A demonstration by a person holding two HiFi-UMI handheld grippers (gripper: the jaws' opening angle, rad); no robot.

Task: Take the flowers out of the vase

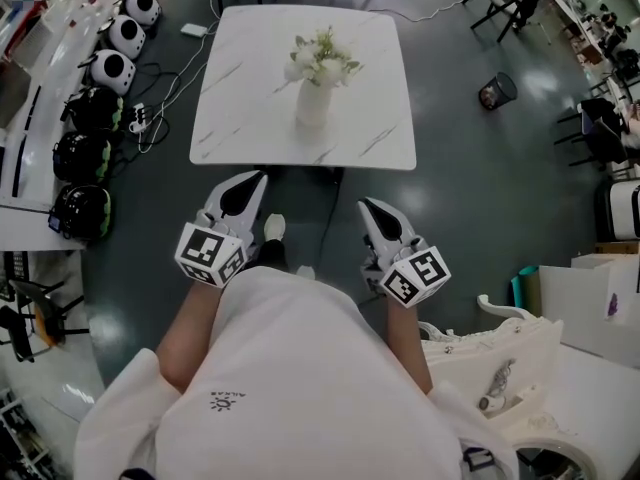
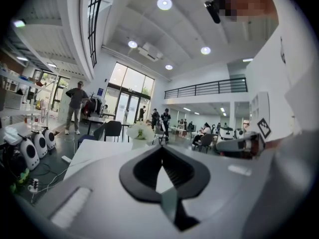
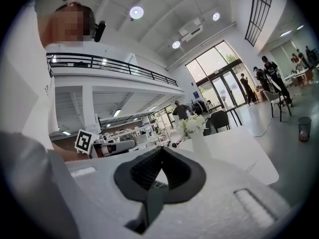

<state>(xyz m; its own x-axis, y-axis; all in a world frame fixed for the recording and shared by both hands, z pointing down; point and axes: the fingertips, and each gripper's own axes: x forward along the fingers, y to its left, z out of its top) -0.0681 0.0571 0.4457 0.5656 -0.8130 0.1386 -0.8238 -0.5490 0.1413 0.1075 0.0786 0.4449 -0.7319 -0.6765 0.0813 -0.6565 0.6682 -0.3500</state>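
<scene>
A white vase (image 1: 313,104) stands upright near the middle of a white marble table (image 1: 240,78), with a bunch of white flowers (image 1: 322,58) and green leaves in it. The flowers (image 3: 194,124) and vase (image 3: 199,144) also show ahead in the right gripper view, and the flowers (image 2: 140,131) peek over the jaws in the left gripper view. My left gripper (image 1: 259,175) and right gripper (image 1: 365,204) are both shut with nothing in them. They are held side by side above the floor, short of the table's near edge.
A row of black and white helmet-like units (image 1: 105,68) with cables lies on the floor left of the table. A small bin (image 1: 497,91) stands to the right. An ornate white piece of furniture (image 1: 500,353) is close at my right. People and chairs (image 2: 112,130) stand farther back.
</scene>
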